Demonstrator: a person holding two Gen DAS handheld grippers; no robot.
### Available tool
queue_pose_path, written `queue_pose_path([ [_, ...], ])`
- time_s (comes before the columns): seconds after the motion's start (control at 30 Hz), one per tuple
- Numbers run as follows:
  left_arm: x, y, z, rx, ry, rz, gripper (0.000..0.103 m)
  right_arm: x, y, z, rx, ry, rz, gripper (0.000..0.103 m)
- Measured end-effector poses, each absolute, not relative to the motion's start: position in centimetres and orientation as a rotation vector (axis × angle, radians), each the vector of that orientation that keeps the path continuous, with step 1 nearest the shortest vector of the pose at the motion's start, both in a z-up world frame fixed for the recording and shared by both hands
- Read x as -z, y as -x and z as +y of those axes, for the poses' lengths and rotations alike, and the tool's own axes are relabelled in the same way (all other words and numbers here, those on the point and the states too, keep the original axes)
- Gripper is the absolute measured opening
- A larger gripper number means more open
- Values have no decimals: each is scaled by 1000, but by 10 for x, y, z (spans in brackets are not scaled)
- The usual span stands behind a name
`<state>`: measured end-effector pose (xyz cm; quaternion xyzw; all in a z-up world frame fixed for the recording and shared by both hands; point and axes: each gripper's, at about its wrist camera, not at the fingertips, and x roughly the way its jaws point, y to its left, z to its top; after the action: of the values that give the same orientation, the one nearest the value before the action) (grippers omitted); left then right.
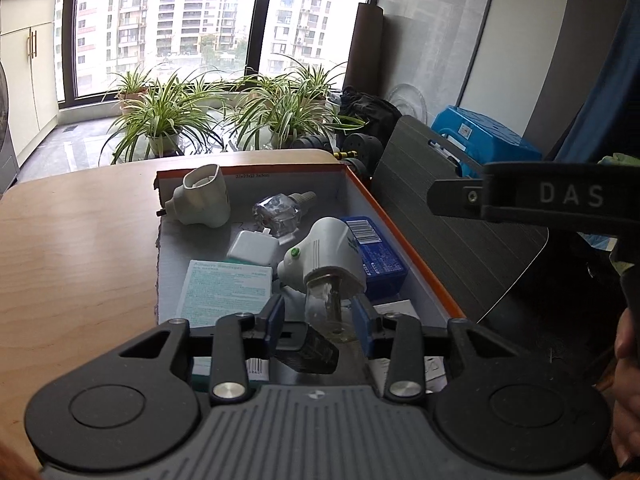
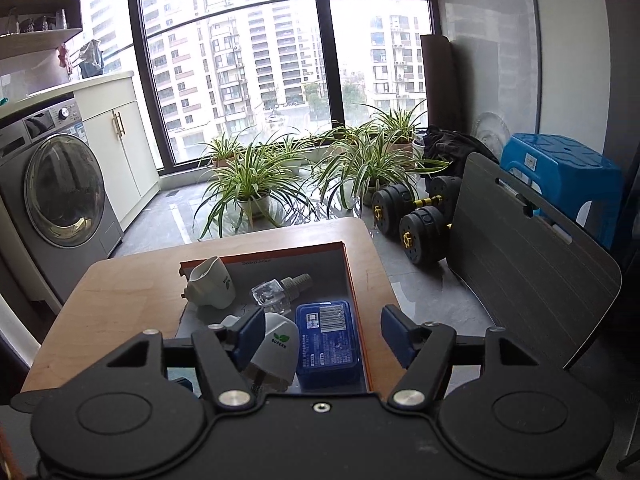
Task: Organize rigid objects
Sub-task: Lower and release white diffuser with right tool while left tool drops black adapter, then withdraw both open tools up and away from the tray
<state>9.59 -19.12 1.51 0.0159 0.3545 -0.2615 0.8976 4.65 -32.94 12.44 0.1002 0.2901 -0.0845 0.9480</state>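
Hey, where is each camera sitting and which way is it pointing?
Left wrist: on the left claw, angled down into the orange-edged box; the bottle sits between its pads, right claw and a hand alongside.
Right wrist: on the open right claw, higher, facing the window.
Shared: box, blue case, white diffuser, plants.

A washing machine [image 2: 56, 184] is seen at nine o'clock of the wooden table [image 2: 120, 292]. Potted plants [image 2: 256, 184] are lined at twelve; dumbbells [image 2: 412, 220] and a blue stool [image 2: 560, 176] are placed toward two.
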Motion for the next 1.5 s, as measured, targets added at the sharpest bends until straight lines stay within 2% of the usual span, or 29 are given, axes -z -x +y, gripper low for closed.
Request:
queue_pose_path([
  [0.07,-17,-92,-189,538,-30,732,48,-125,-38,-328,177,-201,590,79],
  [0.13,-20,-88,-187,521,-40,742,63,-126,-29,-326,176,-199,590,79],
  [0.27,-32,-75,-182,473,-51,729,86,-131,-8,-321,165,-189,575,86],
  [0.3,-36,-70,-180,452,-56,728,95,-132,-4,-320,166,-184,572,87],
  [0.33,-39,-66,-178,436,-56,724,100,-133,1,-319,168,-177,570,87],
  [0.4,-46,-56,-173,410,-44,715,103,-134,10,-317,170,-170,572,87],
  [0.77,-43,-9,-167,323,-69,761,103,-120,53,-313,163,-146,613,88],
  [1.5,-24,9,-163,265,-47,791,103,-91,78,-322,189,-139,650,88],
])
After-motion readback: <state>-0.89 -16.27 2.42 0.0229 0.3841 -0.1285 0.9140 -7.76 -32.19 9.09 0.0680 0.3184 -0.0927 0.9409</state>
